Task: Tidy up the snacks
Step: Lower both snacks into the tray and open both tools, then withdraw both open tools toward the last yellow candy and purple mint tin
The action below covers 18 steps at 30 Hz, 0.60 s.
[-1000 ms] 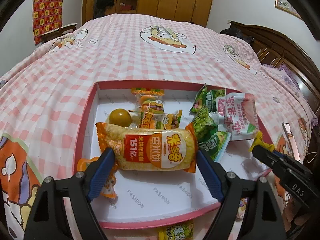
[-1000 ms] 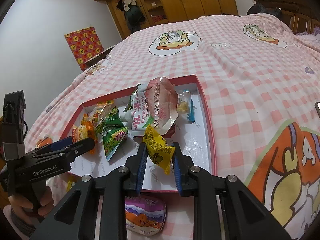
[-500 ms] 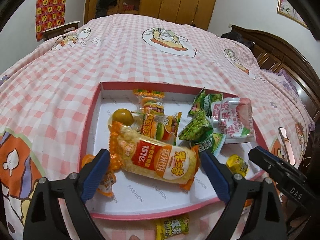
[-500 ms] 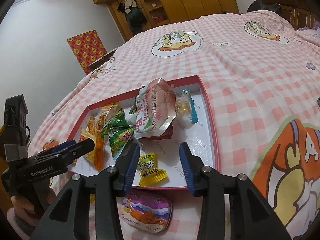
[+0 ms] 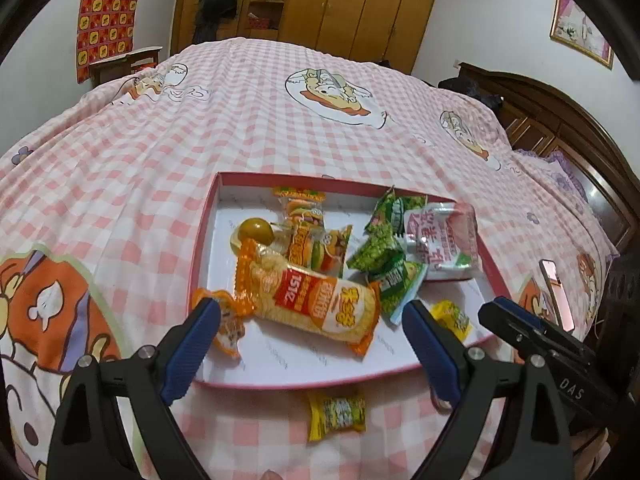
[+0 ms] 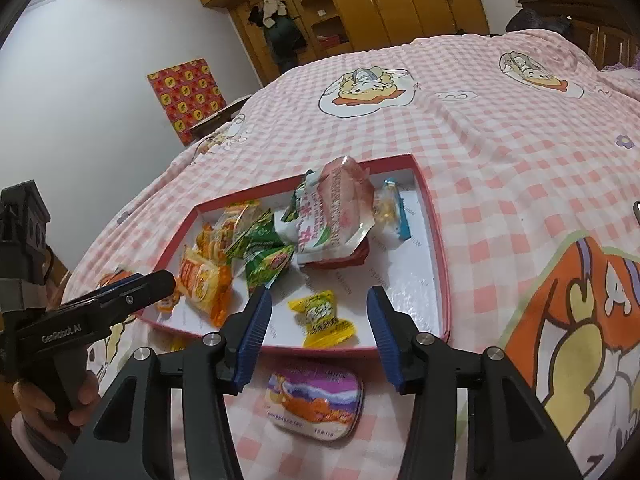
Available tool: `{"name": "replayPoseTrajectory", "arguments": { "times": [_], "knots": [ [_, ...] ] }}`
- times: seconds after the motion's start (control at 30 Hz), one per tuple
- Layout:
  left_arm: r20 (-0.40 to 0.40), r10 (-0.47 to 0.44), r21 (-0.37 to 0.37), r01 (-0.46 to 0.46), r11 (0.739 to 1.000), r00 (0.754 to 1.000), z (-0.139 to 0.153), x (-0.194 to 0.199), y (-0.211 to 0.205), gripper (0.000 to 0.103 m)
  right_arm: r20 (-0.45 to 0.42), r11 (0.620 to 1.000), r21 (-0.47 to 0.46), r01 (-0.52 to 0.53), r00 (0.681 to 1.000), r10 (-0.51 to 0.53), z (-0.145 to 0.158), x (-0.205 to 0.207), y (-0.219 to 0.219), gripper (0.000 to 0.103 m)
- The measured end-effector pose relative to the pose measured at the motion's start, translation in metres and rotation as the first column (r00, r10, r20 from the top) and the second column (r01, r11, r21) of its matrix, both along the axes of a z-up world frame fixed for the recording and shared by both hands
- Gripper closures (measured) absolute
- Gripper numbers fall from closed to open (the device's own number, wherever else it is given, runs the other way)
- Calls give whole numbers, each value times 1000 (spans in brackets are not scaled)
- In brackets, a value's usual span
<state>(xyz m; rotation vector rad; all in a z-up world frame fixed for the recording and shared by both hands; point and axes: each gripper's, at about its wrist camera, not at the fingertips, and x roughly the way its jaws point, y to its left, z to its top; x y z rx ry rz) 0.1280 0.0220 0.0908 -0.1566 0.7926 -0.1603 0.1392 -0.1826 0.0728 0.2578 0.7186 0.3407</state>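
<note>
A pink-rimmed white tray (image 5: pixel 202 248) lies on the bed and holds several snacks. An orange and yellow rice cracker packet (image 5: pixel 308 300) lies tilted near the tray's front, free between the tips of my open left gripper (image 5: pixel 310 305). A small yellow candy (image 6: pixel 322 316) rests at the front of the tray (image 6: pixel 436 248), loose between the fingers of my open right gripper (image 6: pixel 319 292). The same candy (image 5: pixel 450 316) shows at the front right in the left wrist view. Another yellow candy (image 5: pixel 336 416) and a purple jelly cup (image 6: pixel 316 404) lie on the bedspread outside the front rim.
Inside the tray are green pea packets (image 5: pixel 384 256), a pink and white packet (image 5: pixel 440 240), burger gummy packets (image 5: pixel 316 240) and a brown-yellow ball (image 5: pixel 256 230). A phone (image 5: pixel 554 292) lies on the bedspread at the right. A hand (image 6: pixel 48 404) holds the left gripper.
The left gripper let go of the rice cracker packet, which now lies tilted in the tray. The right gripper opened, dropped the yellow candy into the tray, and both pulled back.
</note>
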Motion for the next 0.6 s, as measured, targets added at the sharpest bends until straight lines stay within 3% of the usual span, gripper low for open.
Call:
{"name": "replayPoseTrajectory", "arguments": {
  "times": [0.23, 0.6],
  "knots": [
    [4, -13, 20, 13, 1000, 1000, 3, -17, -7, 8, -3, 1000, -12, -17, 1000, 16, 2, -14, 5, 51],
    [-21, -17, 56, 18, 998, 1000, -6, -39, -15, 8, -9, 999, -43, -26, 1000, 26, 3, -33, 12, 42]
  ]
}}
